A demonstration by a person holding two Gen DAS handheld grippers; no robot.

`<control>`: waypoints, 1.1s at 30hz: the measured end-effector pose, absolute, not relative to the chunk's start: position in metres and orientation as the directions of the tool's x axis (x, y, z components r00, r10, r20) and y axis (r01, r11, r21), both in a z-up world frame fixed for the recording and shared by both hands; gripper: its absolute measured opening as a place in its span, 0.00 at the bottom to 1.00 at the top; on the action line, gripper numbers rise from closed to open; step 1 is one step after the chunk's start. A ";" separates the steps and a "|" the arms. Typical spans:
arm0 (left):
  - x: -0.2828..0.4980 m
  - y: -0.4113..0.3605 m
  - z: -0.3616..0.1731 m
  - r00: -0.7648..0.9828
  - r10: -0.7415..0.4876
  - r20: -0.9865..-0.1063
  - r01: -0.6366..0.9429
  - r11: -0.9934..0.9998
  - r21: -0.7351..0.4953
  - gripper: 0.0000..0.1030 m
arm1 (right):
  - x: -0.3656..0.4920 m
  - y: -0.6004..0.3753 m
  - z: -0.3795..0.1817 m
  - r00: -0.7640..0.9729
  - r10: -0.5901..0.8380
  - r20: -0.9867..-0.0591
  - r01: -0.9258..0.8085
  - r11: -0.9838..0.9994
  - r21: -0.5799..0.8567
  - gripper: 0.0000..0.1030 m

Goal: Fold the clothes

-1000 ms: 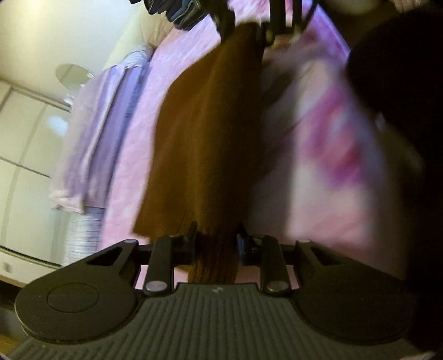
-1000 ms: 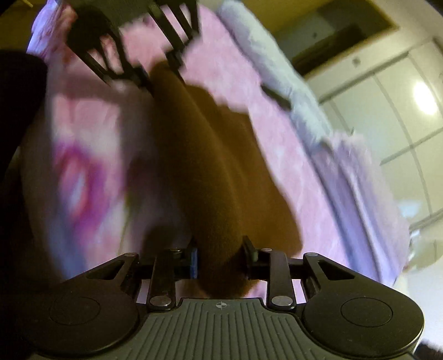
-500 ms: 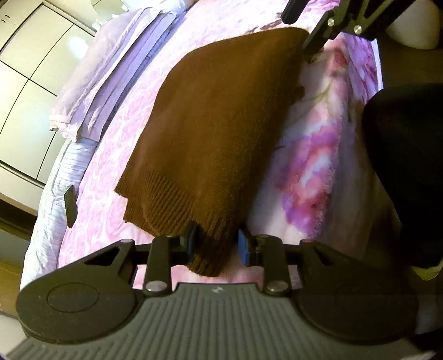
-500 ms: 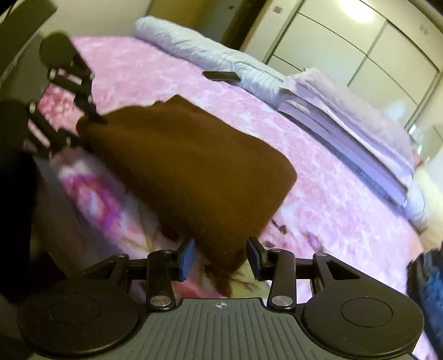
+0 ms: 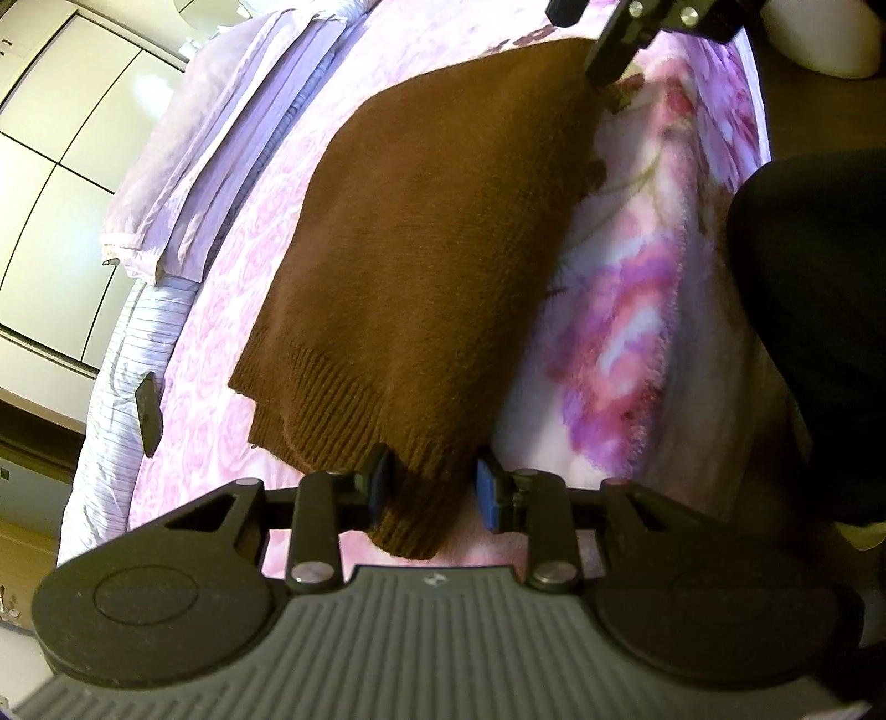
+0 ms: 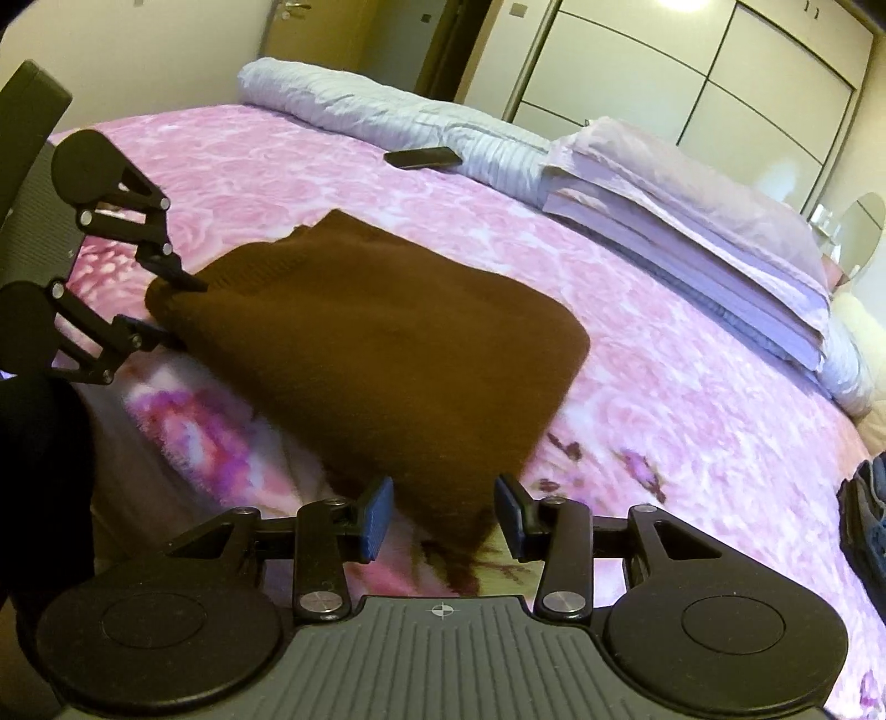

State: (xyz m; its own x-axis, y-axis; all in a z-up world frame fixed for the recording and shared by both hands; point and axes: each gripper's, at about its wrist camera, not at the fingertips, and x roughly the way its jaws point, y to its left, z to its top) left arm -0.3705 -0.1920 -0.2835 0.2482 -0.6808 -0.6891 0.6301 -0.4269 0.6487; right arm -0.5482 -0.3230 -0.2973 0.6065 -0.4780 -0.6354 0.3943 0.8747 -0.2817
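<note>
A folded brown knit sweater (image 5: 421, 266) lies on the pink floral bedspread (image 5: 221, 310), near the bed's front edge. My left gripper (image 5: 432, 487) is open, its blue pads either side of the sweater's ribbed hem corner without squeezing it. My right gripper (image 6: 443, 515) is open around the sweater's (image 6: 376, 354) opposite corner, which lies loose between the pads. In the right wrist view the left gripper (image 6: 160, 310) sits at the sweater's far end. In the left wrist view the right gripper's fingers (image 5: 614, 50) touch the far corner.
A stack of folded lilac bedding (image 6: 681, 205) and a rolled pale quilt (image 6: 387, 127) lie along the bed's far side. A black phone (image 6: 423, 158) rests by the quilt. Dark clothes (image 6: 864, 515) lie at the right edge. My dark-clad leg (image 5: 814, 321) stands beside the bed.
The sweater hung between both shut grippers a second ago. It has been lowered flat onto the bed, and both grippers have opened around its corners.
</note>
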 end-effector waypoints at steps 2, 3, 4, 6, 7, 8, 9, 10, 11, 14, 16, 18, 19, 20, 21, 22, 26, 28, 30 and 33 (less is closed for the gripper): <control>-0.371 -0.191 -0.284 0.249 -0.682 -0.688 0.630 -0.426 0.650 0.26 | -0.548 -0.325 -0.297 0.605 -0.476 -0.638 0.392 0.876 -0.283 0.41; -0.371 -0.190 -0.284 0.249 -0.683 -0.687 0.628 -0.426 0.651 0.26 | -0.548 -0.325 -0.297 0.606 -0.475 -0.639 0.389 0.877 -0.283 0.41; -0.371 -0.189 -0.284 0.249 -0.684 -0.686 0.627 -0.426 0.652 0.26 | -0.548 -0.326 -0.297 0.606 -0.472 -0.640 0.385 0.878 -0.284 0.41; -0.371 -0.187 -0.284 0.249 -0.687 -0.683 0.623 -0.426 0.656 0.27 | -0.548 -0.328 -0.296 0.607 -0.472 -0.640 0.385 0.879 -0.283 0.41; -0.371 -0.185 -0.283 0.250 -0.689 -0.681 0.622 -0.425 0.658 0.28 | -0.548 -0.330 -0.294 0.609 -0.472 -0.638 0.387 0.878 -0.281 0.41; -0.367 -0.183 -0.280 0.245 -0.690 -0.681 0.632 -0.418 0.652 0.28 | -0.549 -0.332 -0.293 0.612 -0.472 -0.635 0.389 0.878 -0.278 0.41; -0.361 -0.179 -0.274 0.237 -0.691 -0.682 0.650 -0.409 0.640 0.30 | -0.549 -0.334 -0.292 0.614 -0.472 -0.632 0.393 0.878 -0.274 0.41; -0.356 -0.176 -0.268 0.230 -0.693 -0.684 0.667 -0.399 0.629 0.31 | -0.550 -0.337 -0.290 0.620 -0.473 -0.626 0.398 0.877 -0.269 0.41; -0.350 -0.173 -0.263 0.222 -0.694 -0.685 0.684 -0.390 0.616 0.31 | -0.551 -0.340 -0.287 0.626 -0.474 -0.619 0.403 0.876 -0.264 0.41; -0.333 -0.163 -0.246 0.198 -0.699 -0.687 0.733 -0.360 0.577 0.33 | -0.555 -0.353 -0.280 0.648 -0.481 -0.591 0.433 0.870 -0.234 0.43; -0.317 -0.159 -0.234 0.179 -0.701 -0.690 0.781 -0.325 0.533 0.34 | -0.557 -0.365 -0.275 0.662 -0.490 -0.568 0.461 0.863 -0.208 0.67; -0.290 -0.166 -0.221 0.145 -0.710 -0.689 0.861 -0.252 0.441 0.37 | -0.558 -0.379 -0.271 0.684 -0.491 -0.540 0.480 0.860 -0.174 0.85; -0.276 -0.173 -0.215 0.129 -0.716 -0.686 0.896 -0.213 0.390 0.41 | -0.556 -0.388 -0.270 0.692 -0.480 -0.538 0.486 0.862 -0.144 0.85; -0.263 -0.183 -0.211 0.108 -0.719 -0.686 0.928 -0.174 0.328 0.45 | -0.554 -0.397 -0.270 0.701 -0.465 -0.541 0.490 0.865 -0.110 0.85; -0.250 -0.194 -0.209 0.084 -0.722 -0.687 0.957 -0.135 0.258 0.46 | -0.551 -0.407 -0.269 0.710 -0.449 -0.543 0.493 0.867 -0.071 0.85; -0.238 -0.206 -0.209 0.049 -0.721 -0.691 0.979 -0.102 0.176 0.47 | -0.548 -0.418 -0.269 0.719 -0.431 -0.545 0.497 0.867 -0.031 0.85; -0.198 -0.260 -0.223 -0.066 -0.719 -0.692 0.995 0.001 -0.096 0.47 | -0.535 -0.465 -0.273 0.758 -0.350 -0.550 0.510 0.844 0.165 0.85; -0.189 -0.288 -0.238 -0.084 -0.714 -0.696 0.989 0.026 -0.145 0.47 | -0.529 -0.487 -0.276 0.774 -0.314 -0.550 0.513 0.820 0.253 0.85; -0.183 -0.306 -0.254 -0.098 -0.697 -0.710 0.981 0.052 -0.186 0.44 | -0.519 -0.507 -0.281 0.781 -0.280 -0.558 0.510 0.802 0.312 0.85; -0.175 -0.322 -0.271 -0.139 -0.690 -0.711 0.967 0.061 -0.249 0.28 | -0.505 -0.533 -0.294 0.793 -0.229 -0.565 0.502 0.771 0.392 0.84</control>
State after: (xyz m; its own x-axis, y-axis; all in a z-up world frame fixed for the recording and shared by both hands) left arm -0.1751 -0.3216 -0.2712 -0.1391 -0.6897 -0.7106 0.9666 0.0613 -0.2487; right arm -0.5049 -0.5330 -0.2939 0.7927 -0.2286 -0.5651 0.5020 0.7708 0.3923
